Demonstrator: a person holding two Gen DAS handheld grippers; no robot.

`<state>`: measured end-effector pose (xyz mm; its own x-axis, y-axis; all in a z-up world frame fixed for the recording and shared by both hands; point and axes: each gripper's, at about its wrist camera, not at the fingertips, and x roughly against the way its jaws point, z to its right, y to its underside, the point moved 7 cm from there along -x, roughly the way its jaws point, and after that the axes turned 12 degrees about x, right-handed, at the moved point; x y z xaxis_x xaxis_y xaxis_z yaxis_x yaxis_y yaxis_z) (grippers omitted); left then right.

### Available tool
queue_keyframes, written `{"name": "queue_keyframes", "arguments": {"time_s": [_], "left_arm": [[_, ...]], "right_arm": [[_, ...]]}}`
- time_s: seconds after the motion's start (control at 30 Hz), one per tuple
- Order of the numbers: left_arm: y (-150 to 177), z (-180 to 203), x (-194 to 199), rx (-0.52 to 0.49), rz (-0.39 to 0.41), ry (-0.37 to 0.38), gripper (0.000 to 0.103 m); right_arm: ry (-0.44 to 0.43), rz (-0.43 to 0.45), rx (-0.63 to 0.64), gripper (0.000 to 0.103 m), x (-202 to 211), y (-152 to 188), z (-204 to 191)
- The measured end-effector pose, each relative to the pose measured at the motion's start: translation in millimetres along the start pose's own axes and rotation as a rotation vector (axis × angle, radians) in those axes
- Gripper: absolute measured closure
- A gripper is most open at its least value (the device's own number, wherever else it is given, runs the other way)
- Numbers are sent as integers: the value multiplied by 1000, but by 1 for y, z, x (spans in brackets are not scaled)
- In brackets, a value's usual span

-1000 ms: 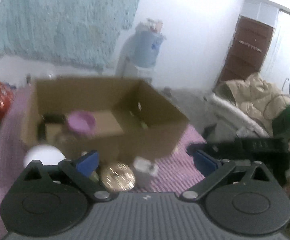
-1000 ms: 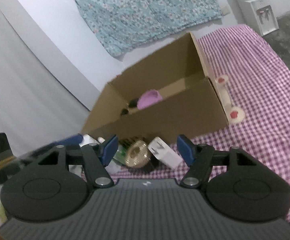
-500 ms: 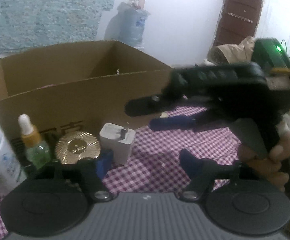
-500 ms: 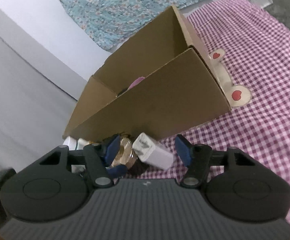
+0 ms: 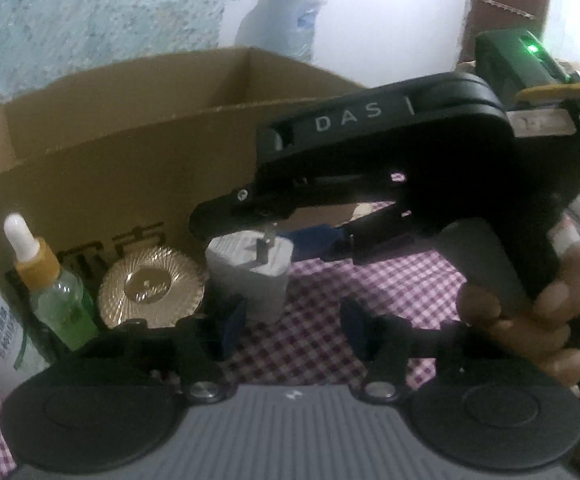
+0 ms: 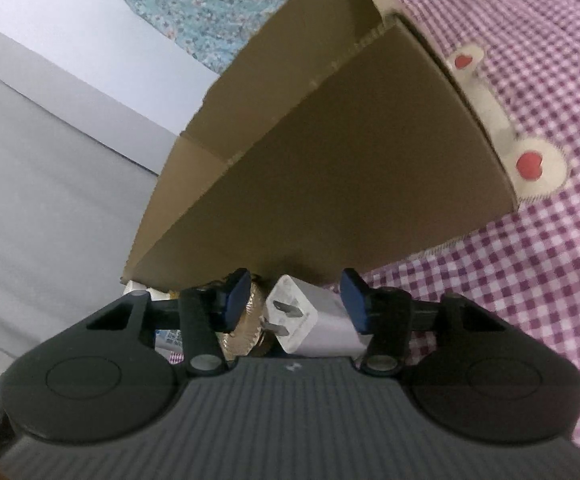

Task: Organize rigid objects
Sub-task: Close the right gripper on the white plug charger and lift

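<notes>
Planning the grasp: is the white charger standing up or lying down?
Lying down: the white charger rests on its side on the checked cloth, prongs pointing sideways.

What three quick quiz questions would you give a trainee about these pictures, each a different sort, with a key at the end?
1. Multiple choice: what sits between the fingers of the right gripper?
A. a spoon
B. the white charger
C. a purple cup
2. True or false: the dropper bottle lies inside the cardboard box.
3. Fill in: the liquid in the dropper bottle is ____.

Key
1. B. The jaws are closing with the charger between them, its prongs towards the camera.
2. False. It stands upright outside the box, in front of its wall.
3. Green.
</notes>
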<state>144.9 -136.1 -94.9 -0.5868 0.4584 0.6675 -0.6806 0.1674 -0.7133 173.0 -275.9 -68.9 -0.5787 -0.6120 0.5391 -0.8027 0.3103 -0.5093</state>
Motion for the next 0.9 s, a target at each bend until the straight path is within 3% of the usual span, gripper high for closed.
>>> {"name": "queue_keyframes", "arguments": {"time_s": [0.23,0.73,0.9], "left_arm": [[0,-6,2,47,-1,25,53],[16,4,32,50,-31,104,53],[27,4,36,29,-47,99,62]], "right_arm": [[15,0,-36,66,0,2,4],[58,4,-124,67,36,32,3],[60,8,-119,66,49,41,2]]}}
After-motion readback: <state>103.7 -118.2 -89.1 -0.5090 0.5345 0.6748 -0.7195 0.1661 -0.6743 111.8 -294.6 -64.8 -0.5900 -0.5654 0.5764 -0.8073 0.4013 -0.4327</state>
